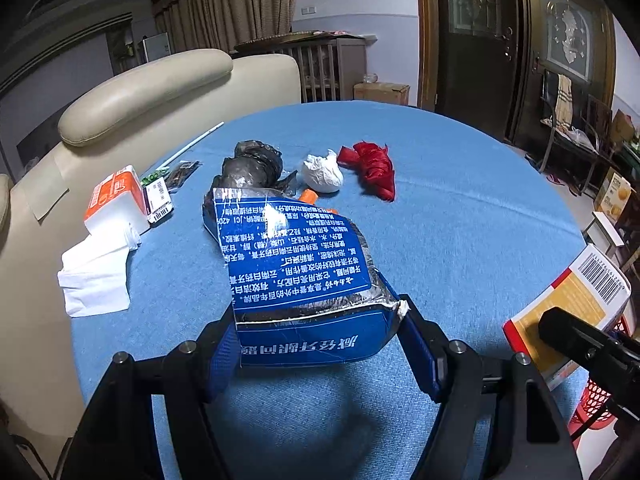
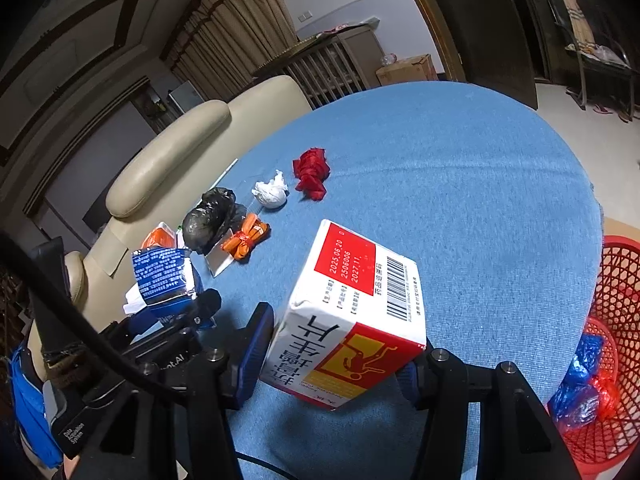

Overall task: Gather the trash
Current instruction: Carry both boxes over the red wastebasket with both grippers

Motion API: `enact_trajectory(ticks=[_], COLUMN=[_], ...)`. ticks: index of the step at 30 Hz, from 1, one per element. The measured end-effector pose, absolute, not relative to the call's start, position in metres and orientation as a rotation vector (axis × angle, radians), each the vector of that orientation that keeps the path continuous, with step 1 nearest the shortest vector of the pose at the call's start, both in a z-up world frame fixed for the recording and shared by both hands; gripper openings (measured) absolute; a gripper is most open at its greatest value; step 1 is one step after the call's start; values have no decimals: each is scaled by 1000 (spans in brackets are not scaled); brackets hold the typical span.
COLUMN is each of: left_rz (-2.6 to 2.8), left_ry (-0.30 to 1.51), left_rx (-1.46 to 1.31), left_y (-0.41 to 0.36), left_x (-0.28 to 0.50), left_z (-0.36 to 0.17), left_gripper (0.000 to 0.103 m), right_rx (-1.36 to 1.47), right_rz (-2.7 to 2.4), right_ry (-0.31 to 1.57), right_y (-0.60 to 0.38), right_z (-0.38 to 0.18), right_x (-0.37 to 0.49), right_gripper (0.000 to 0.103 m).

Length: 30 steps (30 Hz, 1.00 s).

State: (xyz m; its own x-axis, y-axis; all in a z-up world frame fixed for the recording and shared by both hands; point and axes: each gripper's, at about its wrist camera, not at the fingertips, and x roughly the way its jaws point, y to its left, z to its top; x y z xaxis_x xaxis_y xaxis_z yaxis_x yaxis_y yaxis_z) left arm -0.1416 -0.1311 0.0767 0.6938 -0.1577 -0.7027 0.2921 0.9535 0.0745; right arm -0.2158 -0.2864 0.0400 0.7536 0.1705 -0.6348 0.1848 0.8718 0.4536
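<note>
blue table [image 1: 460, 208] – 3 bag wads | left gripper [image 1: 316, 340] clamps 1 blue box [image 1: 296, 264] | right gripper [image 2: 340, 356] clamps 1 white box [image 2: 352, 304]

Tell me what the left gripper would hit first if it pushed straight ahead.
Probably the black plastic bag, directly beyond the blue carton held by the left gripper; depth is uncertain.

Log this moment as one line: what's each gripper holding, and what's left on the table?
left gripper: shut on blue carton | right gripper: shut on white-red box | on table: black bag, white wad, red wrapper | red basket: beside table
</note>
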Motion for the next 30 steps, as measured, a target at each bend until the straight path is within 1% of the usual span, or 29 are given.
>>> enact_trajectory(ticks=[16,23,30], left_rz=[-305,-385,-525], left_ry=[749,725,686], left_rx=[176,234,289], left_y=[-138,-171,-219], left_x=[-148,-162,-185], left_z=[78,83,95], left_gripper=[74,74,74], right_rx=[517,551,589], right_rz=[-54,-95,-202], right_ry=[731,707,690], right_y=[-294,-317,-363], right_z=[39,39,38], right_x=[-229,-251,-295], right_gripper=[59,59,59])
